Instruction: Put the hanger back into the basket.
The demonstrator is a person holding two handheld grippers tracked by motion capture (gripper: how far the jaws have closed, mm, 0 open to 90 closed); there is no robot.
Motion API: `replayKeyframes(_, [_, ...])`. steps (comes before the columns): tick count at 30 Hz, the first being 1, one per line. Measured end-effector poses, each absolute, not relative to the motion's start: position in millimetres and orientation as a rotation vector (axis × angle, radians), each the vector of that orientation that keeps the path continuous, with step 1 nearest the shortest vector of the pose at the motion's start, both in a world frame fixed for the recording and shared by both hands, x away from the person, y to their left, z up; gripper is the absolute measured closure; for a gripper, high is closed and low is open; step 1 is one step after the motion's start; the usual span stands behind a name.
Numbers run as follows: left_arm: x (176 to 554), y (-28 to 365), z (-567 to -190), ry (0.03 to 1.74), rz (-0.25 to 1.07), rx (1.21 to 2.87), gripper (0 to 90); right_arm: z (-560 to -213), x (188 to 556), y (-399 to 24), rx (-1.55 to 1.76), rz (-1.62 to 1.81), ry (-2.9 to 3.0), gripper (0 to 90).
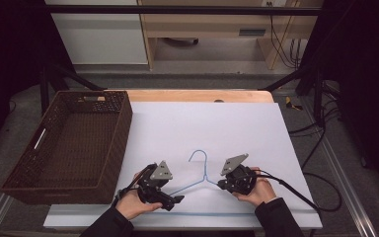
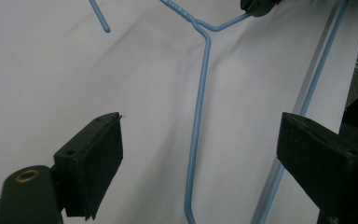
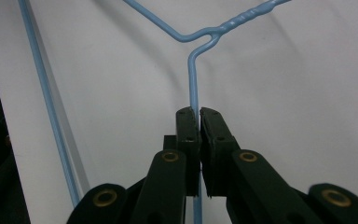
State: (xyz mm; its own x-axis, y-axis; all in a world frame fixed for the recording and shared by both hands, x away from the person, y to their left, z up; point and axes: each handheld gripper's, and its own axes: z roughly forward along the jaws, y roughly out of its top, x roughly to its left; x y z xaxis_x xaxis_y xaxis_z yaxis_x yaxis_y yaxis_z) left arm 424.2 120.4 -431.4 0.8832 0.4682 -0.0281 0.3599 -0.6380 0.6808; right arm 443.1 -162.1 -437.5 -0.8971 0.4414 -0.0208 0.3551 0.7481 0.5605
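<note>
A light-blue wire hanger (image 1: 205, 173) lies flat on the white board (image 1: 202, 123), hook pointing away from me. My right gripper (image 1: 221, 185) is shut on the hanger's right shoulder wire (image 3: 193, 74); in the right gripper view its jaws (image 3: 199, 114) pinch the wire just below the twisted neck. My left gripper (image 1: 174, 200) is open. In the left gripper view its two pads stand wide apart either side of the left shoulder wire (image 2: 200, 93), which runs through the gap (image 2: 200, 144) untouched. The right gripper's tip (image 2: 261, 5) shows at that view's top edge.
A dark brown woven basket (image 1: 123, 123) stands at the board's left side, with nothing inside. A wooden table edge (image 1: 197, 95) runs behind the board. The right gripper's black cable (image 1: 296, 192) trails off the board's right edge.
</note>
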Motion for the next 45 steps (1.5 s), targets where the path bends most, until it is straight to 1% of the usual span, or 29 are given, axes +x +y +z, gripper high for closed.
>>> replayKeyframes(13, [432.8,91.2,-427.4,0.52,0.204,2.423,24.7,-430.8,440.1,-162.4,0.623,0.878,2.773,87.6])
replayKeyframes(17, [436.5,84.3,-431.1,0.513,0.207,2.458,32.9,-429.4,439.6,-162.6,0.616,0.89,2.764,87.6])
replayKeyframes(18, [437.7,81.9,-432.5,0.508,0.203,2.465,38.3,-428.7,439.3,-162.6,0.615,0.891,2.763,87.6])
replayKeyframes(19, [438.2,80.4,-433.2,0.509,0.199,2.47,38.3,-428.7,439.3,-162.6,0.615,0.891,2.763,87.6])
replayKeyframes(23, [439.7,74.0,-435.7,0.489,0.211,2.511,46.6,-428.0,439.0,-163.3,0.608,0.898,2.76,87.6])
replayKeyframes(24, [439.9,72.8,-436.5,0.488,0.214,2.516,50.2,-427.7,439.0,-163.3,0.606,0.899,2.761,87.6])
replayKeyframes(26, [440.2,71.4,-437.1,0.484,0.219,2.524,51.7,-427.7,438.9,-163.3,0.606,0.899,2.762,87.6])
replayKeyframes(31, [440.9,67.9,-438.6,0.481,0.233,2.548,62.5,-427.8,439.0,-163.0,0.606,0.9,2.762,87.6])
replayKeyframes(32, [441.1,67.0,-438.6,0.477,0.244,2.555,66.5,-427.8,439.0,-163.0,0.604,0.9,2.762,87.5])
replayKeyframes(33, [441.2,66.4,-438.7,0.48,0.246,2.553,66.5,-427.8,439.0,-162.9,0.604,0.901,2.762,87.6])
replayKeyframes(35, [441.2,64.8,-439.1,0.485,0.255,2.552,70.4,-427.8,438.7,-162.8,0.609,0.899,2.763,87.6])
replayKeyframes(36, [441.1,64.0,-439.6,0.485,0.258,2.553,73.8,-427.6,439.0,-162.9,0.604,0.901,2.763,87.6])
replayKeyframes(37, [441.2,63.6,-439.5,0.487,0.263,2.557,73.8,-427.6,439.0,-162.9,0.604,0.901,2.763,87.6])
replayKeyframes(38, [441.0,62.6,-439.7,0.488,0.273,2.558,77.5,-427.2,438.8,-162.9,0.604,0.902,2.762,87.6])
replayKeyframes(39, [441.0,62.6,-439.7,0.488,0.273,2.558,79.3,-427.2,438.8,-162.9,0.604,0.902,2.762,87.6])
replayKeyframes(40, [440.9,62.2,-439.8,0.492,0.273,2.556,79.3,-427.2,438.7,-162.9,0.604,0.901,2.763,87.6])
replayKeyframes(43, [440.2,61.7,-439.3,0.494,0.29,2.554,83.8,-426.9,438.7,-163.0,0.601,0.9,2.762,87.6])
replayKeyframes(45, [439.9,61.9,-439.1,0.492,0.29,2.55,84.4,-426.6,438.6,-163.0,0.604,0.902,2.764,87.5])
